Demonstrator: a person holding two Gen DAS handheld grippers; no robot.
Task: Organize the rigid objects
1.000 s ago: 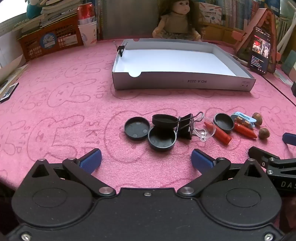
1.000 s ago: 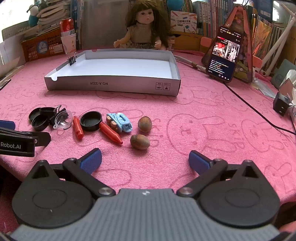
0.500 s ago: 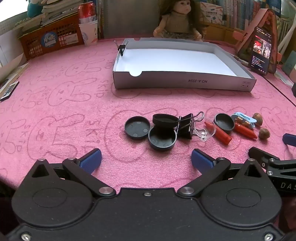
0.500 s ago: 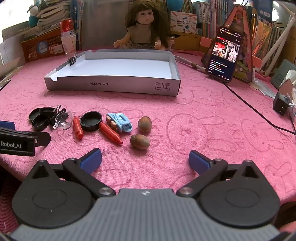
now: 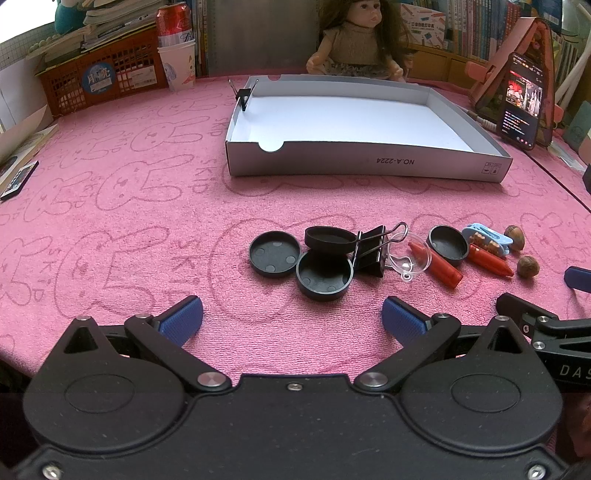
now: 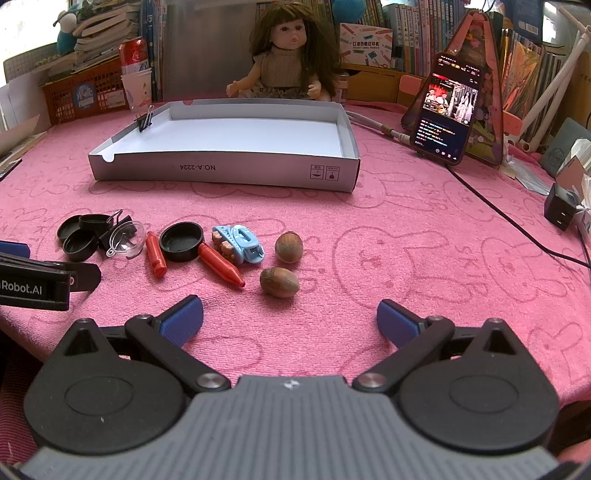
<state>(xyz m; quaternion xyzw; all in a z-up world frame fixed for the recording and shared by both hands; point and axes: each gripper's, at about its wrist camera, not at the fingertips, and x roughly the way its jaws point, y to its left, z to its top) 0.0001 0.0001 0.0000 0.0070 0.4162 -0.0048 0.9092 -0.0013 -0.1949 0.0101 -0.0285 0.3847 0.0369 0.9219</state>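
Left wrist view looks over a pink towel (image 5: 110,229) printed with rabbit outlines, spread across the whole table; shelves of books line the far side of the room.

Nearest lies a row of small things. At its left, three black caps (image 5: 274,253) touch one another, one leaning on the others. A black binder clip (image 5: 371,251) lies just beside them, then a clear plastic dome (image 5: 410,257), two red crayons (image 6: 156,254), a fourth black cap (image 6: 181,241) between the crayons, a blue hair clip (image 6: 238,243), and two acorns (image 6: 279,282) at the right end. Farther back stands a shallow white box (image 5: 362,162), open on top, with a second binder clip (image 5: 242,96) clamped upright on its far left corner. Beyond the box sits a doll (image 6: 290,55). An orange basket (image 5: 103,79), a red can (image 5: 173,18) and a paper cup (image 5: 177,66) stand far left; a lit phone (image 6: 445,109) leans far right, its cable running across the towel.

Left gripper (image 5: 292,317) hovers near the caps, jaws spread wide, holding and touching nothing. Right gripper (image 6: 290,319) sits just short of the acorns, likewise spread and empty.
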